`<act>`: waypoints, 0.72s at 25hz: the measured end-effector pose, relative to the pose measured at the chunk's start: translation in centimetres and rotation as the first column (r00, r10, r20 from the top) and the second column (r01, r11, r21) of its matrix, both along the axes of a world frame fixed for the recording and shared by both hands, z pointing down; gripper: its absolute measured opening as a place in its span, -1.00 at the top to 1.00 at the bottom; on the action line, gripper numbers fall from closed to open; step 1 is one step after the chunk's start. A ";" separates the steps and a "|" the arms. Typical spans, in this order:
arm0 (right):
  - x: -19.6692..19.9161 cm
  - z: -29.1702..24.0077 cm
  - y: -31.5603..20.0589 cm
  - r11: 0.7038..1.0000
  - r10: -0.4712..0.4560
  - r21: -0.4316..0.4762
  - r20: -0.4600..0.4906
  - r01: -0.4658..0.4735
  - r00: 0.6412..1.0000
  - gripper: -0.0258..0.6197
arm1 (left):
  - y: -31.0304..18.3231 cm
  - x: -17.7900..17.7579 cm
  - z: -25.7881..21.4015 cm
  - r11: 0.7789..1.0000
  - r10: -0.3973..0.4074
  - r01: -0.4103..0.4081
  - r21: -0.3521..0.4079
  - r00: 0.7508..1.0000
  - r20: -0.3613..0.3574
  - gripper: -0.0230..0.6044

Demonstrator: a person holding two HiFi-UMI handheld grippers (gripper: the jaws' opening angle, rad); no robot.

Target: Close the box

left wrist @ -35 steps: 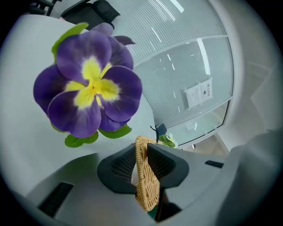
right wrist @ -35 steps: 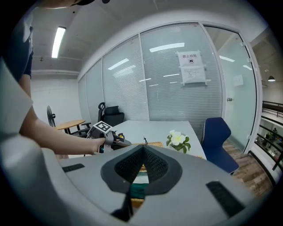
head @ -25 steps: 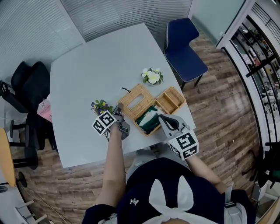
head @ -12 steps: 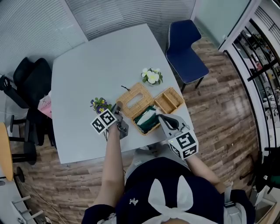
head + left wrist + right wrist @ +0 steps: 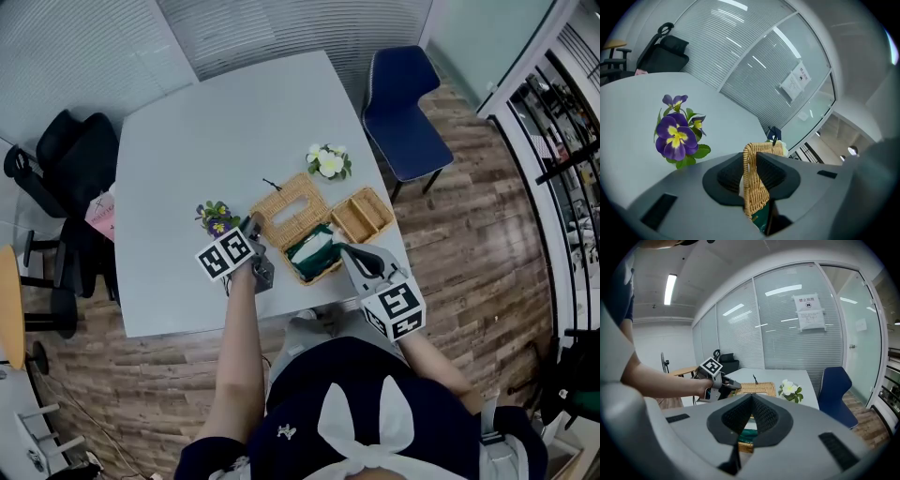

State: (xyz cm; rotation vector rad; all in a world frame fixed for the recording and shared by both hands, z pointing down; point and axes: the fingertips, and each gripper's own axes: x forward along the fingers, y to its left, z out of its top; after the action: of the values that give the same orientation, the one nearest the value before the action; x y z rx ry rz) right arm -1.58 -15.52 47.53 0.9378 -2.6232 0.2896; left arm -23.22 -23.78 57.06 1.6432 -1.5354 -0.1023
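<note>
A wicker box (image 5: 323, 273) stands open near the table's front edge, with green and white contents (image 5: 315, 247) inside. Its flat wicker lid (image 5: 292, 208) lies tilted along the box's far left side. My left gripper (image 5: 255, 234) is shut on the lid's near left edge. In the left gripper view the woven edge (image 5: 756, 187) stands upright between the pads (image 5: 776, 176). My right gripper (image 5: 350, 253) hovers at the box's right end, jaws shut with nothing in them. The right gripper view looks over its jaws (image 5: 750, 420) at the box and the left gripper (image 5: 733, 385).
A small wicker tray (image 5: 367, 214) sits right of the box. A purple flower (image 5: 216, 220) stands left of my left gripper, a white flower (image 5: 328, 162) behind the lid. A blue chair (image 5: 403, 103) is beyond the table's right side, a black chair (image 5: 70, 169) to the left.
Both grippers keep their places at the box, the left one still on the lid. Only the head view has shifted a little.
</note>
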 end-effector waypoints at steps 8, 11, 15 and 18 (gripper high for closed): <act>0.3 -0.1 0.4 0.999 -0.032 -0.010 0.004 0.032 0.999 0.91 | 0.7 0.8 -1.2 0.999 0.032 -0.033 0.010 0.996 0.086 0.62; 0.3 -0.3 0.6 0.999 -0.044 -0.010 0.003 0.044 0.999 0.91 | 1.0 1.0 -1.6 0.999 0.040 -0.041 0.013 0.993 0.109 0.62; 0.3 -0.5 0.8 0.999 -0.052 -0.014 0.006 0.053 0.999 0.91 | 1.3 1.2 -2.0 0.998 0.056 -0.058 0.007 0.988 0.141 0.62; 0.4 -0.6 1.1 0.998 -0.055 -0.015 0.008 0.055 0.998 0.91 | 1.5 1.5 -2.4 0.997 0.071 -0.072 0.003 0.984 0.165 0.62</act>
State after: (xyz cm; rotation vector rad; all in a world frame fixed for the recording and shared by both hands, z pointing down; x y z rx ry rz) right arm -1.15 -14.40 46.91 0.8597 -2.6448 0.2999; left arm -21.75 -22.32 54.62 1.7484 -1.5984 0.0676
